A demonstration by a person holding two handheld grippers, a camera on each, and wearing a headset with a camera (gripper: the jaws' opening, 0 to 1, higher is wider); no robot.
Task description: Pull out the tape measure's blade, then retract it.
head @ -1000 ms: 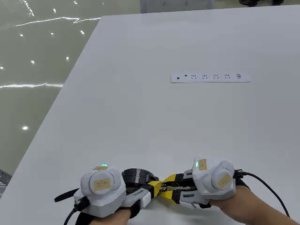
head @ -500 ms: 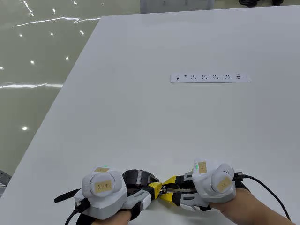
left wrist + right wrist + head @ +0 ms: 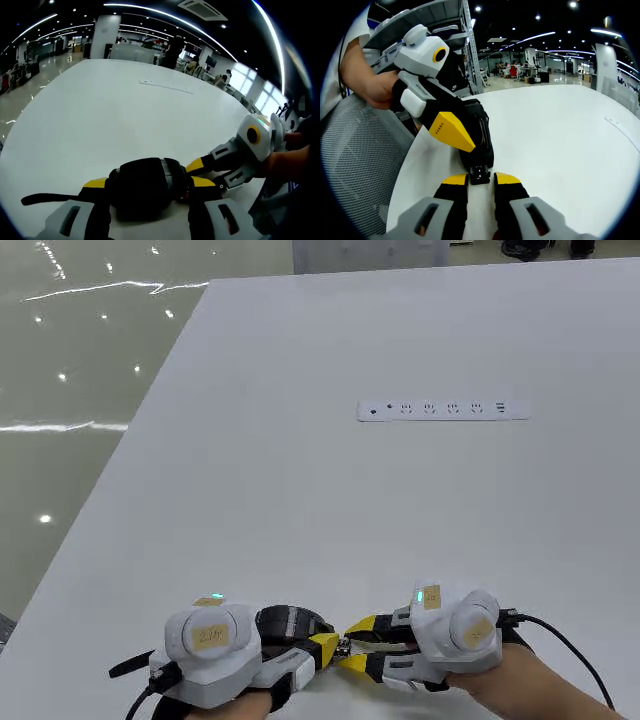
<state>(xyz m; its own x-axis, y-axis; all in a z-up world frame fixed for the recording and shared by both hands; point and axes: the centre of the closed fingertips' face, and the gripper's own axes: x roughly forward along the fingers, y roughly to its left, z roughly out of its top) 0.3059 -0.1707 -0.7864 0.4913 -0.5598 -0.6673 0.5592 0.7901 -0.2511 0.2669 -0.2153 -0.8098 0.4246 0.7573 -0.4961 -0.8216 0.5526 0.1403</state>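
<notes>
Close to the near edge of the white table (image 3: pixel 300 490), the black tape measure (image 3: pixel 290 622) sits between the two jaws of the left gripper (image 3: pixel 306 650), which press on both sides of its case and hold it. At the mouth of the case the small end hook (image 3: pixel 480 174) stands just outside, with almost no blade drawn. The right gripper (image 3: pixel 480 180) has its jaws narrow, one yellow tip at each side of this hook and touching it. Farther on the table, well apart, lies a white power strip (image 3: pixel 443 410).
</notes>
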